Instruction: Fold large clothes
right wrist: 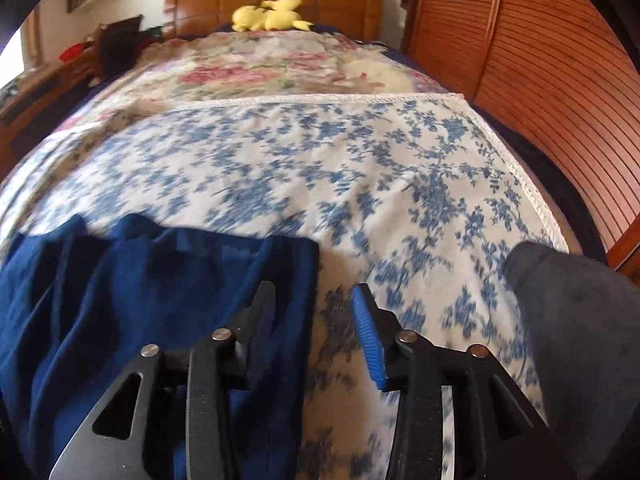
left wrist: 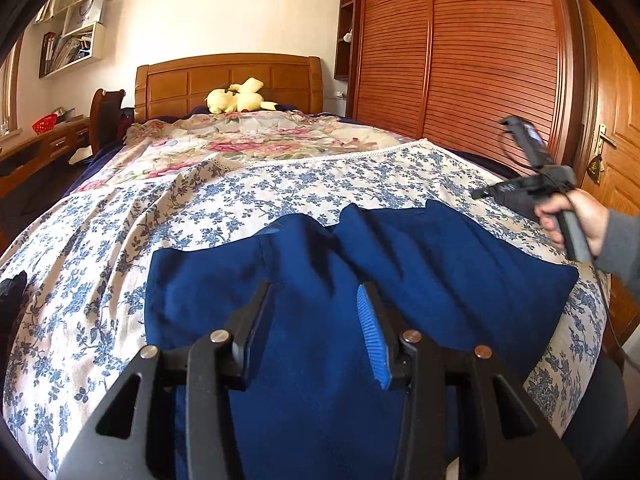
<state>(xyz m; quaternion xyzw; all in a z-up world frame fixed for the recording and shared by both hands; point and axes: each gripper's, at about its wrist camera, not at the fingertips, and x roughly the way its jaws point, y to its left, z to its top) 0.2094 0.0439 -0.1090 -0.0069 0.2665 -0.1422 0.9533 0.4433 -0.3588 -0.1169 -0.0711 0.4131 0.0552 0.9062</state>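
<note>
A dark blue garment (left wrist: 320, 300) lies partly folded on the bed, its far edge in two humps. It also shows in the right wrist view (right wrist: 140, 300) at the lower left. My left gripper (left wrist: 314, 292) is open and empty, held just above the middle of the garment. My right gripper (right wrist: 314, 292) is open and empty, straddling the garment's right edge above the blue-flowered sheet (right wrist: 320, 160). In the left wrist view the right gripper (left wrist: 486, 192) is seen from the side, held in a hand past the garment's right end.
The sheet (left wrist: 100, 260) covers the near half of the bed; a pink floral quilt (left wrist: 240, 140) covers the far half. A yellow plush toy (left wrist: 236, 98) lies by the headboard. A slatted wardrobe (left wrist: 460, 60) stands on the right, a desk (left wrist: 40, 144) on the left.
</note>
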